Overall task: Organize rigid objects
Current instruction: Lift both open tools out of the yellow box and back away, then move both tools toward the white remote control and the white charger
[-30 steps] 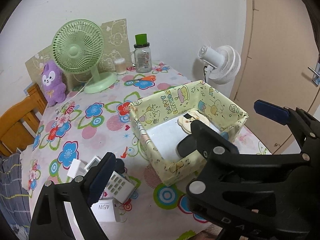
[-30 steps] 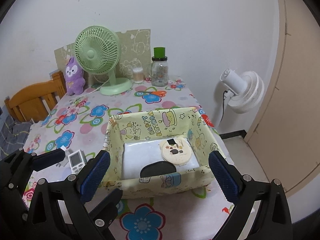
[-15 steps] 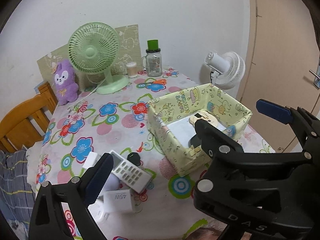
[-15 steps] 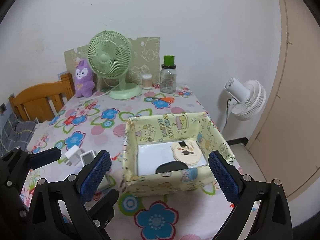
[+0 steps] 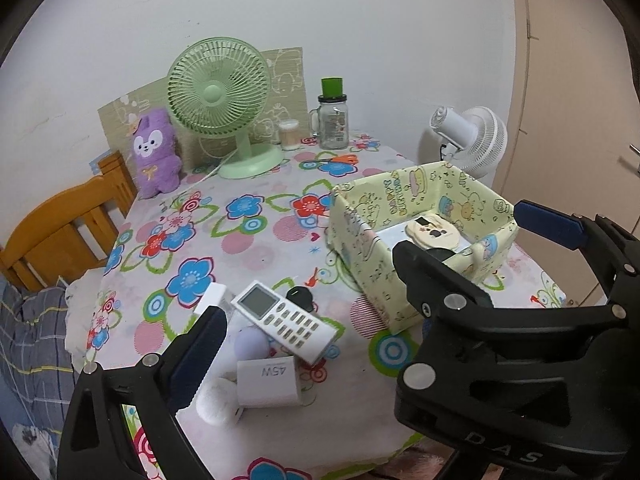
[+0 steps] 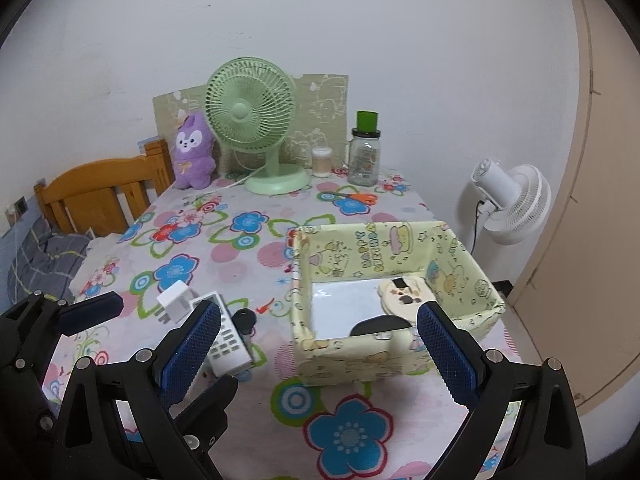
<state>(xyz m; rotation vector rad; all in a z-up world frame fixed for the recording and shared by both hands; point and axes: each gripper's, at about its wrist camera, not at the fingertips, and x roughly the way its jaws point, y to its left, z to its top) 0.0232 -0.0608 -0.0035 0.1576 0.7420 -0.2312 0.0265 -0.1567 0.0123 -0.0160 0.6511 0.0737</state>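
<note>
Near the table's front left corner lie a remote (image 5: 285,324) and chargers (image 5: 267,383), the box (image 6: 394,354) at the right edge; both my grippers (image 5: 372,312) (image 6: 318,354) gape empty.

We see a floral tablecloth (image 6: 248,248) in blue, red, pink, green on white | pale yellow cartoon-print box (image 6: 344,360), centre right | mint-green desk fan (image 6: 250,114) | purple plush (image 6: 194,152), upper left | white remote (image 5: 288,322) | green-capped clear jar (image 6: 365,152) | white fan (image 6: 516,204), right edge
</note>
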